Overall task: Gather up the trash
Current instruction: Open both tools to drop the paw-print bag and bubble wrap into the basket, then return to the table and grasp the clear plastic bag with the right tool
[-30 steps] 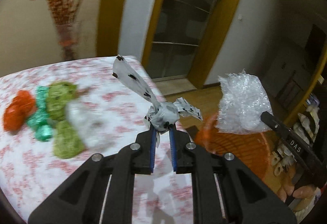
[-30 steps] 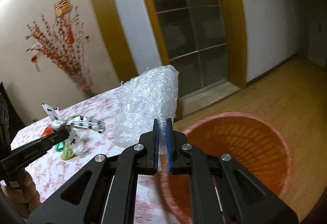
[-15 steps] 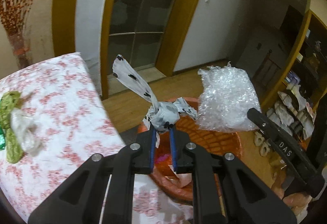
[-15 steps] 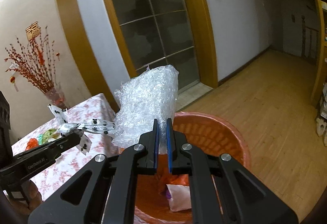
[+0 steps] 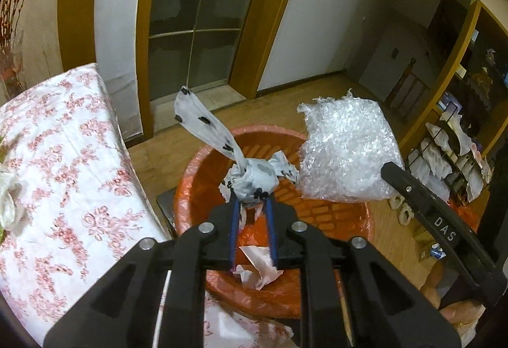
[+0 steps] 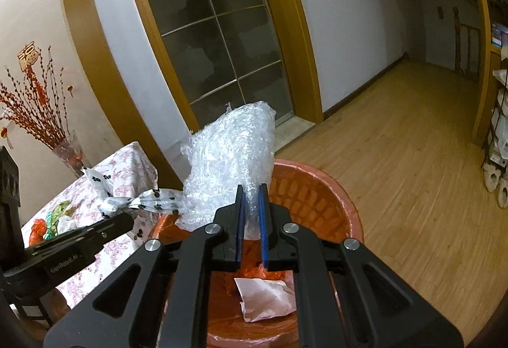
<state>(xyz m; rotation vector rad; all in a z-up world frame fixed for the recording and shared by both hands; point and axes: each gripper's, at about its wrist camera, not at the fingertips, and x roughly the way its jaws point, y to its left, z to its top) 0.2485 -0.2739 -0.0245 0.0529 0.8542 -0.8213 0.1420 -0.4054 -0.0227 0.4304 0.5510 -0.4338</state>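
**Both grippers over the orange basket, each with trash between its fingers**

Left wrist view, centre frame: the left gripper (image 5: pixel 252 200) has a knotted white wrapper (image 5: pixel 254 178) with black spots at its blue-padded tips. Its jaws have just been opening, yet the crumpled knot sits between them and the pads appear to touch it, so it reads as grasped. One flat twisted tail juts toward the upper left.

On to the right gripper (image 6: pixel 252 189), lower centre of its own view: a puffy wad of clear bubble wrap (image 6: pixel 228 157), glossy and crinkled, is pinched by a thin fold between the narrow jaws, which have also just been easing apart.

Beneath both lies the round orange basket (image 6: pixel 317 189), slotted plastic walls, with creased pale paper (image 6: pixel 263 297) at the bottom. At the left edge of the left wrist view, the bench (image 5: pixel 63 189) wears a cloth of white with pink florals.
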